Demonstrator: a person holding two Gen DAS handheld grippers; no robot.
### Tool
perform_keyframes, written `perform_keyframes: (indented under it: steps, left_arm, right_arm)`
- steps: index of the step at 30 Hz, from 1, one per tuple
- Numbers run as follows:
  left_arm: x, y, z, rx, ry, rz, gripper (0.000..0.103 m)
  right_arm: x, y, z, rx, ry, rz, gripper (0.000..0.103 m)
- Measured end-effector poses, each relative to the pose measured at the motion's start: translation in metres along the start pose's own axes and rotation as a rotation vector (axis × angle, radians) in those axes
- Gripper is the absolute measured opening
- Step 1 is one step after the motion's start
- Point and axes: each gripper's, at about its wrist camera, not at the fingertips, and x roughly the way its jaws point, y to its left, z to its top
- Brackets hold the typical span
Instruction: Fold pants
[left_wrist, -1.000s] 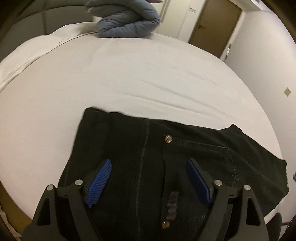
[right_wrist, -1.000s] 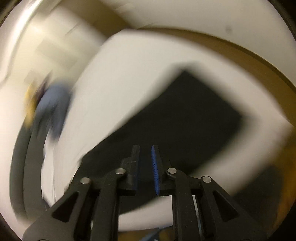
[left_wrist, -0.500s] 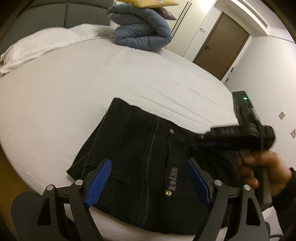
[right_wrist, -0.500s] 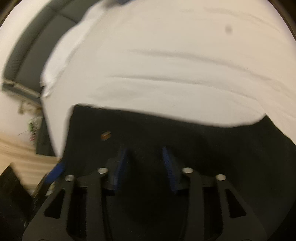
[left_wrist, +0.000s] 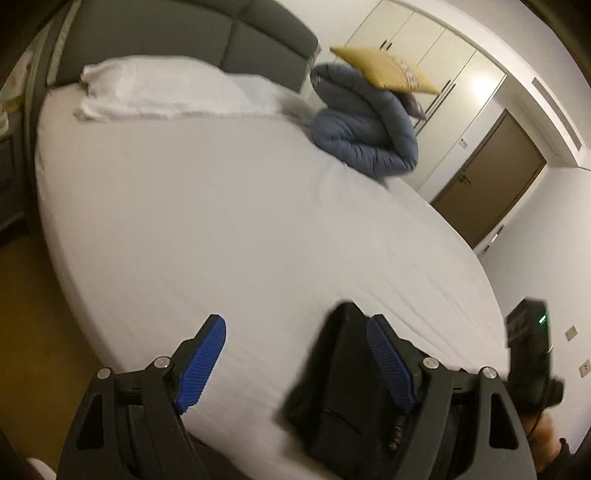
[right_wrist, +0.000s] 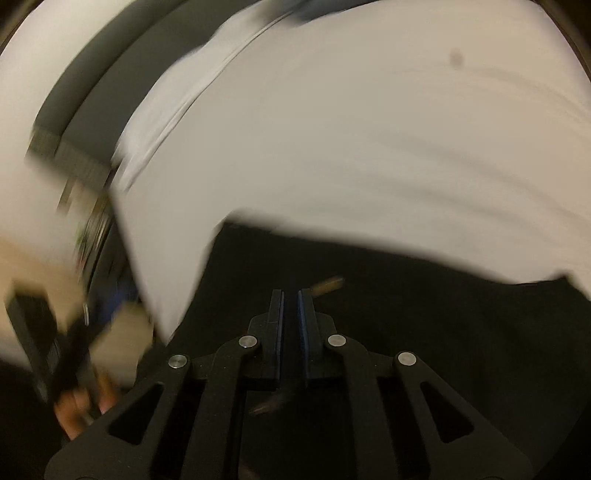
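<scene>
The black pants (left_wrist: 343, 398) lie folded on the white bed (left_wrist: 221, 229) near its front edge. In the left wrist view my left gripper (left_wrist: 295, 362) is open and empty above the bed, with the pants mostly under its right finger (left_wrist: 388, 362). The right gripper's body (left_wrist: 528, 354) shows at the far right of that view. In the blurred right wrist view my right gripper (right_wrist: 291, 306) has its jaws almost together, low over the pants (right_wrist: 406, 317). I cannot tell whether any cloth is pinched between them.
A white pillow (left_wrist: 159, 88) lies at the head of the bed by a grey headboard (left_wrist: 221, 40). A rolled blue duvet (left_wrist: 365, 136) with a yellow cushion (left_wrist: 384, 70) sits at the far side. A brown door (left_wrist: 487, 173) is beyond. Wooden floor (left_wrist: 40, 332) lies left.
My left gripper has swung left and back, so the pants slid to the lower right of its view. My right gripper's jaws have narrowed from partly open to nearly closed over the pants.
</scene>
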Motion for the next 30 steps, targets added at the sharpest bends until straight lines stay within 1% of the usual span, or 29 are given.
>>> perform_keyframes:
  steps: [1,2,3,4,5,7,9,10,11,14,17,18,19,21,22,23,24,26,27,28,30]
  left_arm:
    - [-0.007,0.002,0.003,0.006,-0.021,0.010,0.081]
    - [-0.013,0.004,0.005,0.006,-0.033,0.011,0.082]
    - [-0.016,0.006,0.005,0.000,-0.039,0.008,0.083]
    - [-0.017,0.008,0.005,-0.008,-0.038,0.003,0.083]
    - [-0.017,0.009,0.004,-0.012,-0.032,-0.002,0.083]
    - [-0.016,0.011,-0.001,-0.004,-0.015,0.000,0.083]
    - [-0.016,0.014,-0.007,-0.005,0.000,-0.006,0.083]
    - [-0.014,0.015,-0.010,-0.009,0.010,-0.012,0.083]
    - [-0.011,0.015,-0.011,-0.012,0.018,-0.018,0.083]
    - [-0.009,0.016,-0.015,-0.012,0.036,-0.024,0.083]
    - [-0.007,0.019,-0.016,-0.010,0.070,-0.017,0.083]
    - [-0.006,0.019,-0.016,-0.007,0.082,-0.015,0.083]
    - [-0.005,0.018,-0.017,0.003,0.097,-0.016,0.083]
    - [-0.006,0.009,-0.018,0.041,0.104,-0.043,0.083]
    - [-0.009,0.001,-0.017,0.067,0.094,-0.073,0.083]
    - [-0.012,-0.006,-0.016,0.088,0.094,-0.105,0.083]
    - [-0.013,-0.016,-0.016,0.122,0.087,-0.134,0.085]
    - [-0.009,-0.030,-0.018,0.168,0.098,-0.164,0.086]
    - [-0.005,-0.037,-0.021,0.185,0.114,-0.180,0.086]
    - [0.001,-0.045,-0.024,0.200,0.134,-0.197,0.086]
    - [0.013,-0.059,-0.031,0.232,0.172,-0.222,0.086]
  right_arm:
    - [0.015,0.008,-0.008,-0.043,0.027,-0.016,0.008]
    - [0.034,0.018,-0.007,-0.074,0.059,-0.029,0.008]
    - [0.046,0.021,-0.010,-0.087,0.080,-0.039,0.008]
    - [0.058,0.022,-0.010,-0.106,0.083,-0.075,0.008]
    - [0.067,0.021,-0.006,-0.130,0.058,-0.113,0.000]
    - [0.073,0.014,0.005,-0.108,0.026,-0.116,0.000]
    - [0.074,0.013,0.017,-0.095,0.000,-0.188,0.000]
    - [0.078,0.011,0.024,-0.093,-0.001,-0.203,0.000]
    - [0.080,0.012,0.027,-0.091,-0.005,-0.214,0.000]
    - [0.085,0.020,0.028,-0.161,-0.042,-0.275,0.000]
    - [0.081,0.014,0.032,-0.146,-0.060,-0.290,0.000]
    - [0.081,0.016,0.035,-0.130,-0.064,-0.289,0.000]
    - [0.082,0.017,0.045,-0.111,-0.064,-0.287,0.000]
    - [0.075,0.012,0.047,-0.075,-0.056,-0.268,0.000]
    - [0.070,0.014,0.050,-0.051,-0.053,-0.229,0.002]
    - [0.060,0.012,0.047,-0.014,-0.068,-0.176,0.004]
    - [0.051,0.016,0.045,0.020,-0.092,-0.136,0.004]
    - [0.018,0.003,0.029,0.126,-0.166,-0.017,0.004]
    - [0.010,-0.002,0.022,0.140,-0.175,0.009,0.004]
    - [0.004,-0.007,0.012,0.145,-0.170,0.018,0.004]
    - [-0.001,-0.029,-0.013,0.141,-0.136,0.003,0.004]
